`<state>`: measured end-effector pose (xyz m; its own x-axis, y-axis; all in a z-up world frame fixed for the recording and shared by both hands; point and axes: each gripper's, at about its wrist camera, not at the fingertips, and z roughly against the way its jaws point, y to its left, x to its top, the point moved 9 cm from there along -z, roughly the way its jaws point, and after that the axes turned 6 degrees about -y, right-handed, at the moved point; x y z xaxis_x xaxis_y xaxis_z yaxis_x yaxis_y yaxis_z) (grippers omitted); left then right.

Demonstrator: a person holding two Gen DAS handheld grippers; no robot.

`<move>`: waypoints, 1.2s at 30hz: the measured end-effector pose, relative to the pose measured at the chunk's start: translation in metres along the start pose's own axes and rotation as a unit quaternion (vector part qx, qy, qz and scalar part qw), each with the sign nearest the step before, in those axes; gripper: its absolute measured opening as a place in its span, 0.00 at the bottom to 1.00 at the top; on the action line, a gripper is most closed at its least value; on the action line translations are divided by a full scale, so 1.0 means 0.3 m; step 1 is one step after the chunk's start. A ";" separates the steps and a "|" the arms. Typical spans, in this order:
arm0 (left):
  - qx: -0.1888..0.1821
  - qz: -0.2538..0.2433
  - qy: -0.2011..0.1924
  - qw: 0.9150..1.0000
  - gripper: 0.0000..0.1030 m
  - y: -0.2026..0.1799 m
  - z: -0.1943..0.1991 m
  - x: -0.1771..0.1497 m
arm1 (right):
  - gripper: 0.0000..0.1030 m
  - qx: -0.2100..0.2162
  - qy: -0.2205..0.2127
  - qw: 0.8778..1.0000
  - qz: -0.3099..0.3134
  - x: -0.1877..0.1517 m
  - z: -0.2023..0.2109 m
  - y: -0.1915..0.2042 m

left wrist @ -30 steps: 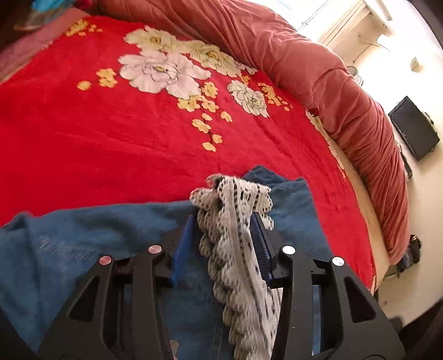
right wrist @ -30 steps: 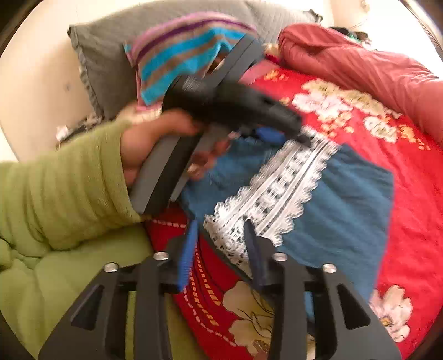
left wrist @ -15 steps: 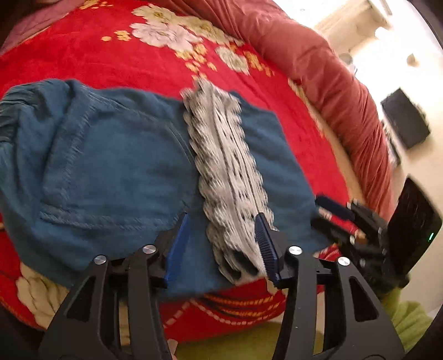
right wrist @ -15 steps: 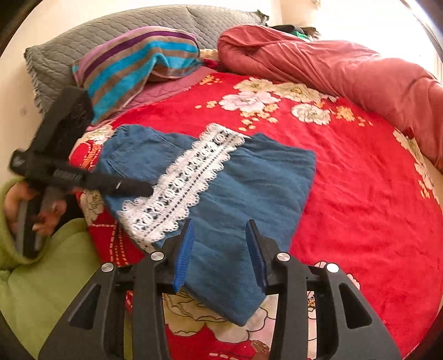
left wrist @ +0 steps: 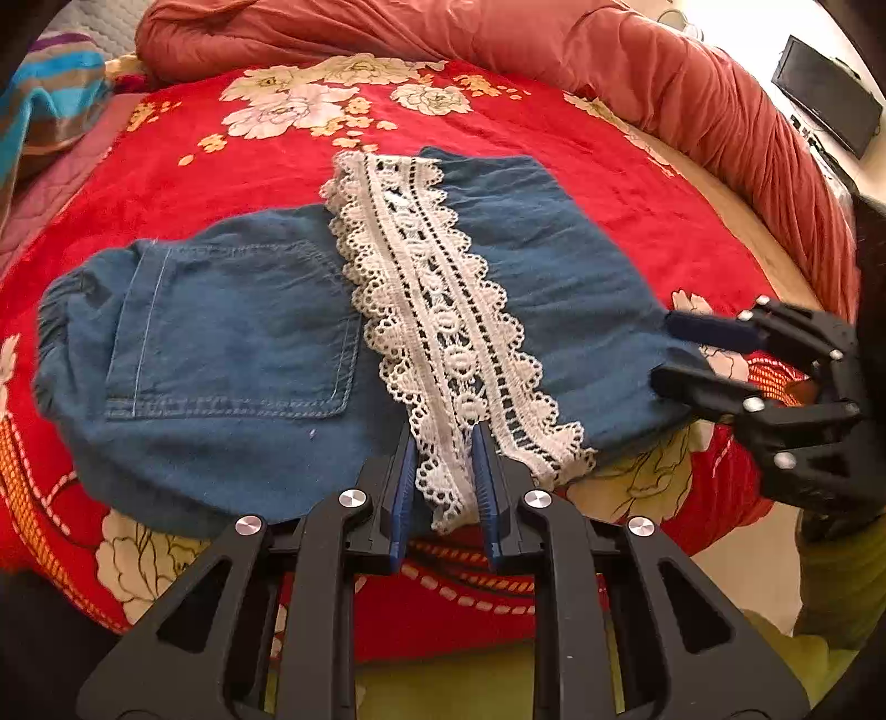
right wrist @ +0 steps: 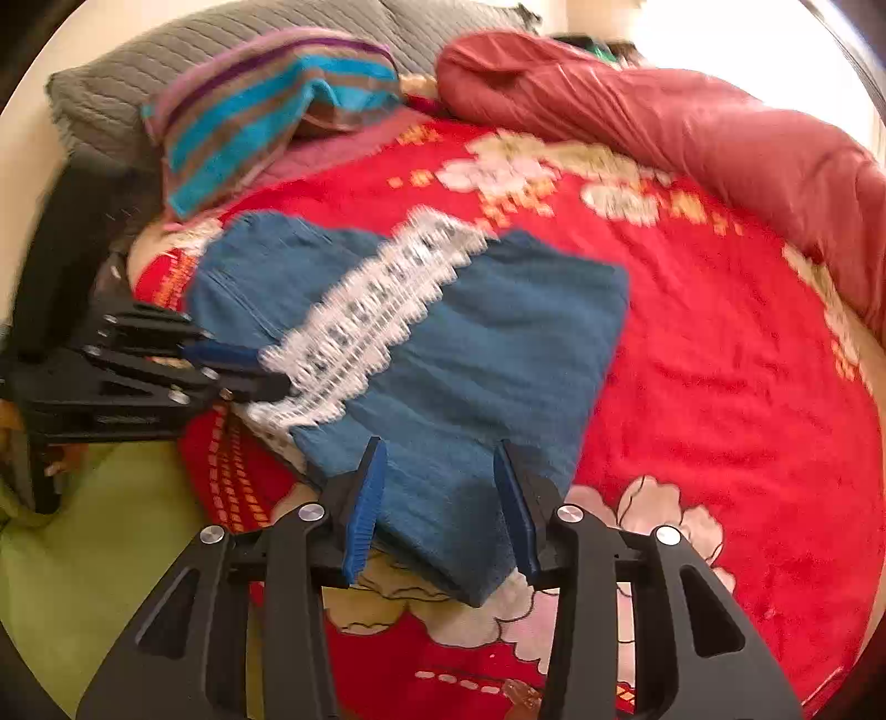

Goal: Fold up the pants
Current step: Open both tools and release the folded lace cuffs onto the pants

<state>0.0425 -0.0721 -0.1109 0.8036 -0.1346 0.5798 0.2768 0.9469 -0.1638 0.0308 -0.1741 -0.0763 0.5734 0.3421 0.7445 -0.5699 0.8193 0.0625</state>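
Observation:
Blue denim pants (left wrist: 232,343) with a white lace strip (left wrist: 443,310) lie folded on the red flowered bedspread (left wrist: 183,166); they also show in the right wrist view (right wrist: 498,343). My left gripper (left wrist: 443,443) is closed down on the near end of the lace strip at the front edge. My right gripper (right wrist: 440,459) is open, its jaws on either side of the pants' near right corner. It appears in the left wrist view (left wrist: 681,354), and the left gripper appears in the right wrist view (right wrist: 243,368).
A rolled red-brown quilt (left wrist: 554,50) runs along the far and right side of the bed. A striped cloth (right wrist: 266,111) and a grey pillow (right wrist: 138,72) lie at the head. A dark screen (left wrist: 825,94) stands beyond the bed. Green cloth (right wrist: 83,554) lies below the bed edge.
Both grippers have come down to the near edge of the pants. The left jaws have narrowed onto the lace strip's end; the right gripper has moved in over the corner.

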 end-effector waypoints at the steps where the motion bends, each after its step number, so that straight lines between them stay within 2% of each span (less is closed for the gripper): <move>1: -0.003 0.005 0.001 1.000 0.13 0.004 -0.004 -0.001 | 0.43 0.000 -0.003 1.000 0.002 0.005 0.001 0.002; 8: -0.006 0.004 0.004 1.000 0.17 -0.001 -0.010 -0.008 | 0.43 -0.001 0.034 0.999 -0.025 -0.054 -0.069 -0.035; 16: -0.003 0.006 0.001 1.000 0.22 0.001 -0.002 -0.010 | 0.44 -0.001 0.035 0.998 -0.043 -0.064 -0.067 -0.048; 20: 0.000 0.006 -0.004 1.000 0.27 0.003 0.012 -0.011 | 0.51 -0.001 0.027 0.999 -0.047 -0.054 -0.045 -0.056; 28: 0.006 0.008 -0.013 1.000 0.34 0.009 0.037 -0.004 | 0.58 -0.006 0.014 0.998 -0.057 -0.037 -0.015 -0.067; 30: 0.007 0.010 -0.016 1.000 0.36 0.012 0.045 -0.003 | 0.67 -0.008 0.012 0.998 -0.059 -0.034 -0.010 -0.067; 36: 0.013 0.019 -0.030 0.999 0.44 0.026 0.078 0.011 | 0.76 -0.015 0.001 0.998 -0.063 -0.016 0.011 -0.075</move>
<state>0.0350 -0.0583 -0.0917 0.7803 -0.0819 0.6201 0.2320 0.9585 -0.1654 0.0389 -0.1956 -0.0791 0.6404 0.2352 0.7311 -0.4746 0.8696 0.1360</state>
